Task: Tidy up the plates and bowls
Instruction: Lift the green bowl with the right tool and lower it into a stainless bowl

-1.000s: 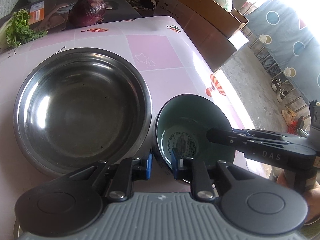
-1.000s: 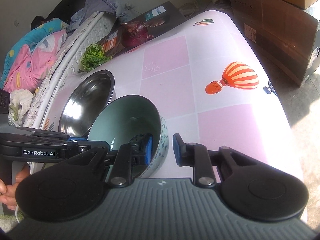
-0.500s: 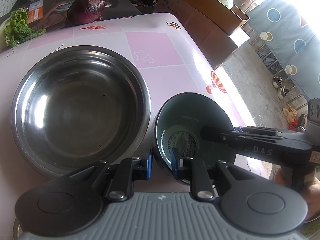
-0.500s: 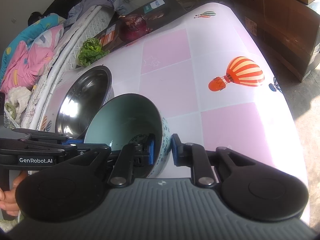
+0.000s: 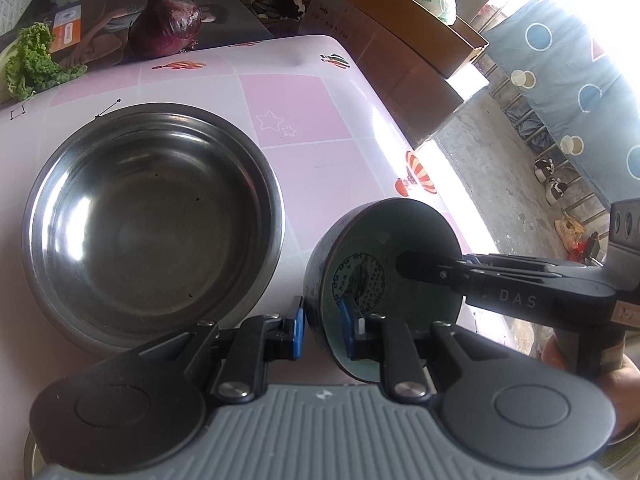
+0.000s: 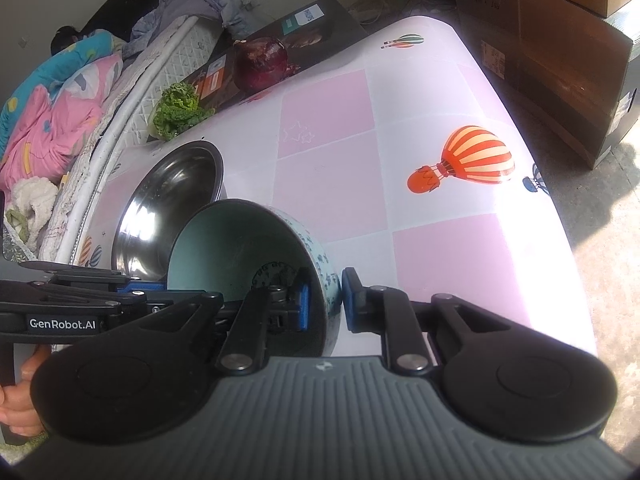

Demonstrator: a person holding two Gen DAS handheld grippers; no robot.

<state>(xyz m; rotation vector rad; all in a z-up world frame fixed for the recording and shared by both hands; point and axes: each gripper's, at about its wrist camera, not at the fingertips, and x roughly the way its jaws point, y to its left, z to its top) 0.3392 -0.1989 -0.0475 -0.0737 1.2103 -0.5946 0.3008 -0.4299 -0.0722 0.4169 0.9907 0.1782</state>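
Observation:
A teal ceramic bowl (image 5: 372, 236) with a blue-flowered outside (image 6: 320, 256) is held tilted just above the pink checked table (image 6: 328, 184). My left gripper (image 5: 322, 326) is shut on its near rim, one pad inside and one outside. My right gripper (image 6: 326, 306) is shut on the rim at the opposite side; in the left wrist view its fingers (image 5: 420, 266) reach into the bowl from the right. A large steel bowl (image 5: 152, 216) stands upright and empty on the table to the left of the ceramic bowl (image 6: 168, 200).
A red onion (image 5: 168, 28) and lettuce (image 5: 32, 60) lie by a printed box (image 5: 224, 20) at the table's far end. Cardboard boxes (image 6: 560, 72) stand beyond the right edge. Bedding (image 6: 52, 112) lies to the left. The table's right edge (image 5: 452, 184) drops to the floor.
The right gripper's outer pad closed onto the ceramic bowl's wall. The bowl then tipped and came away from the steel bowl, leaving a gap between them.

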